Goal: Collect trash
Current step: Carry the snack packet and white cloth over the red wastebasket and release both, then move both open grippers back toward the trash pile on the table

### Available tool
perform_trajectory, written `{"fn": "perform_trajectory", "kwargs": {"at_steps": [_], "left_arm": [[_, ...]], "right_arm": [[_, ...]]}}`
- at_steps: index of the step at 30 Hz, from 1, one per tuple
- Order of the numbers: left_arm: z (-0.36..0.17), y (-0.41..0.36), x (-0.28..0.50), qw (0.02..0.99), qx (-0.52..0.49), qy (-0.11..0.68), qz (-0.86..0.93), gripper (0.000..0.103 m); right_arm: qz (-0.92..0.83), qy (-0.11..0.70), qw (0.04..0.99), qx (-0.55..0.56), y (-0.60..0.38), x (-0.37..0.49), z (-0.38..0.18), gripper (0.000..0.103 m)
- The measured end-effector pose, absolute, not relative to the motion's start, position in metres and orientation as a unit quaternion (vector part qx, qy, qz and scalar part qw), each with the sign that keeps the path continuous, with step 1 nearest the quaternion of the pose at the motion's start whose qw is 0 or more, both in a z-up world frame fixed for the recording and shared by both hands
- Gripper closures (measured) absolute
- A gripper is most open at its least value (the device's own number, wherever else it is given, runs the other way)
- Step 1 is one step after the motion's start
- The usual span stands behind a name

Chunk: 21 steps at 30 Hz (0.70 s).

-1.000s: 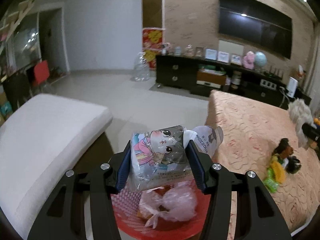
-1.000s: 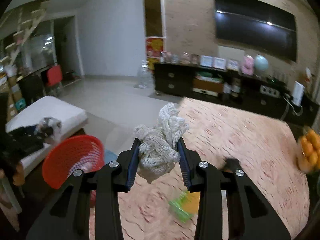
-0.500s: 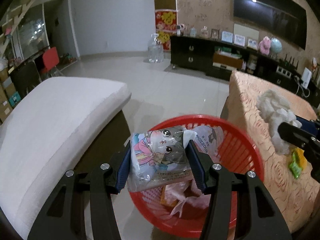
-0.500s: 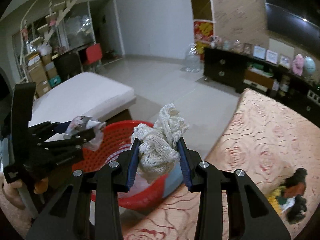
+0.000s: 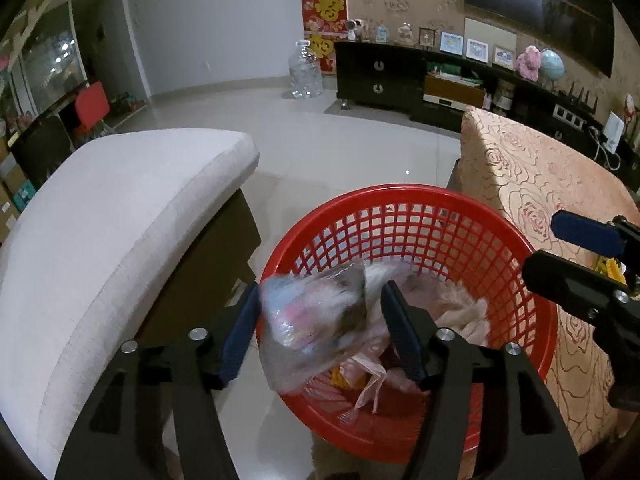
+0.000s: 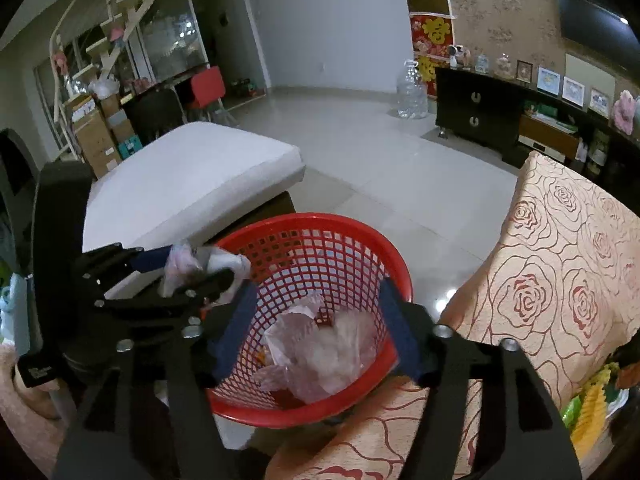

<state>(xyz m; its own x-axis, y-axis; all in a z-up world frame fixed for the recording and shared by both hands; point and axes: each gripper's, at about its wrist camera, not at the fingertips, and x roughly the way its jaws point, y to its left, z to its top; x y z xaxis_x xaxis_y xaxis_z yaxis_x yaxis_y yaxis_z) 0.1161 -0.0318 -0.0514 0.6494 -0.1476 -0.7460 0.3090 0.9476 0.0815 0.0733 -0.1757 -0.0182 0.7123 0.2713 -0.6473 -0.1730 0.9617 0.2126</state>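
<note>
Trash: crinkly clear wrapper (image 5: pixel 316 320) blurred between just-spreading left tongs (image 5: pixel 320 336); right tongs (image 6: pixel 316 328) just spread, empty; red lattice basket (image 6: pixel 360 236).

Gold "福" character on red wall hanging (image 5: pixel 325 10); wrapper print blurred.

blurred: plastic packet (image 5: pixel 316 320) between left gripper (image 5: pixel 320 332) fingers, print unreadable | hidden: red basket (image 6: pixel 320 224) near rim behind right gripper (image 6: pixel 316 332) | cut off: toys (image 6: pixel 600 392) at right edge

A home living room — wall television (image 5: pixel 540 4), cabinet (image 5: pixel 380 80) of framed pictures.
</note>
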Motion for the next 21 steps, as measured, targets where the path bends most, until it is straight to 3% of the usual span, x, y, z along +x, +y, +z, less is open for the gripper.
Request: {"fn": "perform_trajectory", "kwargs": {"at_steps": [3, 21], "left_arm": [[-0.049, -0.031, 0.114, 0.908, 0.101, 0.388, -0.120, 0.028], [-0.013, -0.062, 0.087, 0.929, 0.061, 0.324, -0.168, 0.018]], "right_arm": [[0.117, 0.355, 0.925, 0.072, -0.180, 0.072, -0.015, 0.036], [-0.004, 0.301, 0.951, 0.069, -0.266, 0.014, 0.018, 0.030]]}}
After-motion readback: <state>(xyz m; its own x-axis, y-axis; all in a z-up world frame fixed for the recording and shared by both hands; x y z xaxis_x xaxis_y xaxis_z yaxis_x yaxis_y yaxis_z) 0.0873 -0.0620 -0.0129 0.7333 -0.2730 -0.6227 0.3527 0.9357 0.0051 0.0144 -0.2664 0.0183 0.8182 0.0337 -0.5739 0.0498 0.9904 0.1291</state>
